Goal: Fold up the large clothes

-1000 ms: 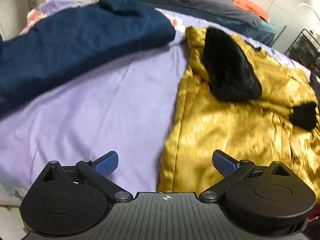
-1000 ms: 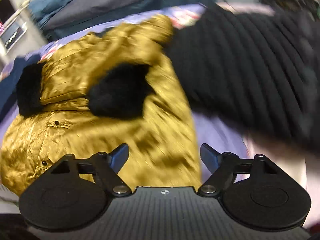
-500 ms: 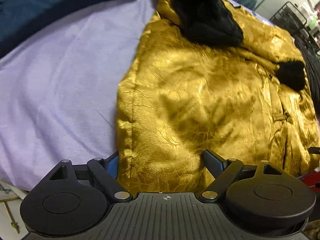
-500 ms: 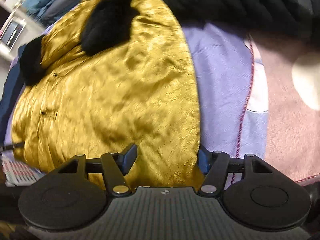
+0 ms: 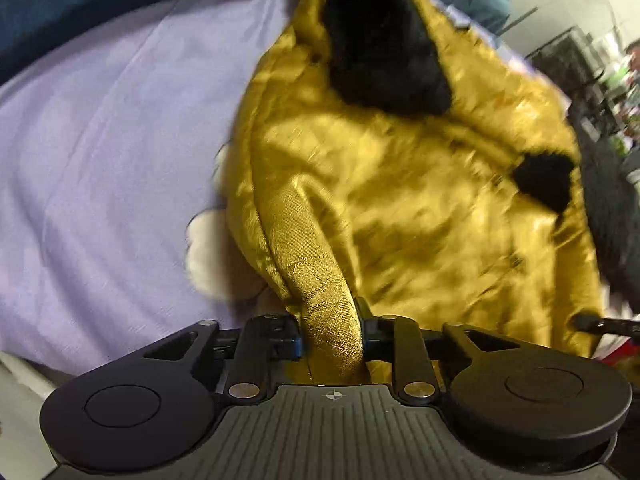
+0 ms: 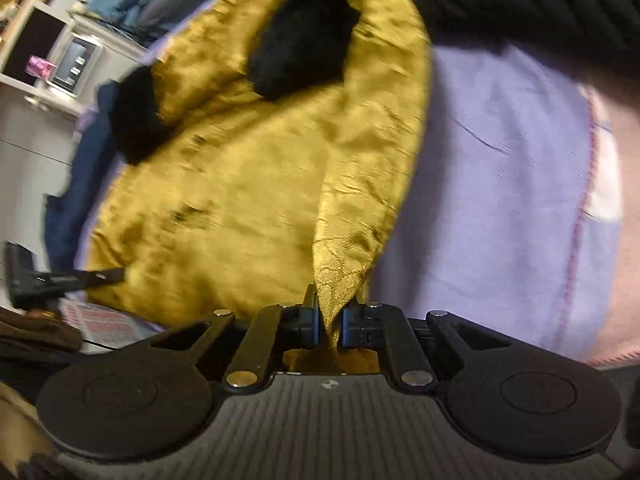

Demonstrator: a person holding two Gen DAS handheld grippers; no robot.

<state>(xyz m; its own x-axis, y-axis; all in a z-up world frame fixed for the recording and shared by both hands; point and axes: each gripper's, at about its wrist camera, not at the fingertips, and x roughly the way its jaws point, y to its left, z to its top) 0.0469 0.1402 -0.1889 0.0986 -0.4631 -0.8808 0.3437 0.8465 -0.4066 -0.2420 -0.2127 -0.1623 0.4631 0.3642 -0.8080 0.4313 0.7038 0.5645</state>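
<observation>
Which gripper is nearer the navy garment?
Left. The left gripper, jaws just closed, holds the gold jacket edge facing the navy garment; the right gripper, jaws just closed, holds the opposite edge.

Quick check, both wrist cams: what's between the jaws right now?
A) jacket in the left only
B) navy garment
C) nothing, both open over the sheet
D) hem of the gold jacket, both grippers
D: the left gripper and the right gripper each pinch a fold of the gold jacket at its near edge.
</observation>
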